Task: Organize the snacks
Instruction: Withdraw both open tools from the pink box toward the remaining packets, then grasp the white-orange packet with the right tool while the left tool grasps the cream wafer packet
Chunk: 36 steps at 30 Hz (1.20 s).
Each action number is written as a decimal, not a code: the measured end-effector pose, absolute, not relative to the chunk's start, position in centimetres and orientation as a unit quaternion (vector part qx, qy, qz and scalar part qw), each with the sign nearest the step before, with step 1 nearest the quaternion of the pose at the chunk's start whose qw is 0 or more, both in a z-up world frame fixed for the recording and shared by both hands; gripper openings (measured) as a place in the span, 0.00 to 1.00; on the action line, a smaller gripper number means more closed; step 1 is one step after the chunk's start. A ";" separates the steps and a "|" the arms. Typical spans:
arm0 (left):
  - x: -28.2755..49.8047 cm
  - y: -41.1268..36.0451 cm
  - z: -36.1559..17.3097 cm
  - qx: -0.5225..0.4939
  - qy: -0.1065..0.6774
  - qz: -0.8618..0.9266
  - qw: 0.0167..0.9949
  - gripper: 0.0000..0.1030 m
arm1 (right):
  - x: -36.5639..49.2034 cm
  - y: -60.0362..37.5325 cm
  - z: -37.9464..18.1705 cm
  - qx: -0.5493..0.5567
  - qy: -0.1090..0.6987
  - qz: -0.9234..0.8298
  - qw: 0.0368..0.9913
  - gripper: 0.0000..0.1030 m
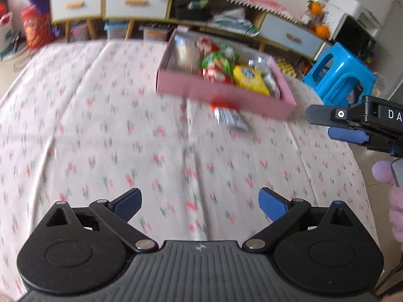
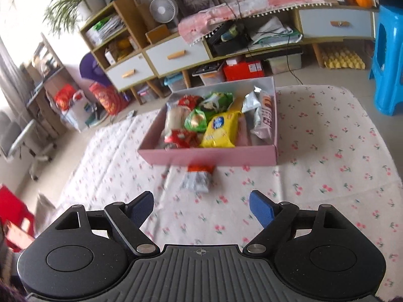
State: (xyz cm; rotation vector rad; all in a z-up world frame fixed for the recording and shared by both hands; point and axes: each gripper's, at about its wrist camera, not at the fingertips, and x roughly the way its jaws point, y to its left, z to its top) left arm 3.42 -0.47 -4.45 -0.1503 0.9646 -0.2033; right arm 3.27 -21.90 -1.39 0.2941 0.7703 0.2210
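Note:
A pink box [image 1: 221, 95] [image 2: 209, 156] stands on the flowered tablecloth and holds several snack packs, among them a yellow bag [image 1: 250, 79] [image 2: 221, 129] and green and red packets. One small silver and orange snack packet [image 1: 228, 115] [image 2: 197, 177] lies on the cloth just in front of the box. My left gripper [image 1: 199, 205] is open and empty, well short of the packet. My right gripper [image 2: 201, 207] is open and empty, close behind the packet; it also shows at the right edge of the left wrist view [image 1: 325, 123].
The table [image 2: 327, 163] is covered with a white cherry-print cloth. A blue plastic stool [image 1: 340, 75] [image 2: 389, 58] stands beside the table's far right. Low cabinets with drawers [image 2: 176, 55] line the wall behind, with boxes on the floor.

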 end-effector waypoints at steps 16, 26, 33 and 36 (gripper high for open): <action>1.3 -4.9 -8.0 -0.116 0.523 -0.060 0.842 0.87 | -0.6 -24.2 -4.5 0.083 0.396 0.110 0.908 0.83; 1.5 -7.2 -9.0 -0.100 0.502 -0.010 0.859 0.82 | -0.7 -24.2 -5.6 0.067 0.410 0.111 0.903 0.83; -0.6 -7.0 -9.0 -0.068 0.474 -0.002 0.878 0.66 | -0.2 -24.1 -5.6 0.073 0.410 0.109 0.903 0.83; -0.7 -6.6 -8.9 -0.065 0.465 -0.023 0.883 0.57 | 0.4 -23.7 -5.9 0.071 0.412 0.107 0.902 0.83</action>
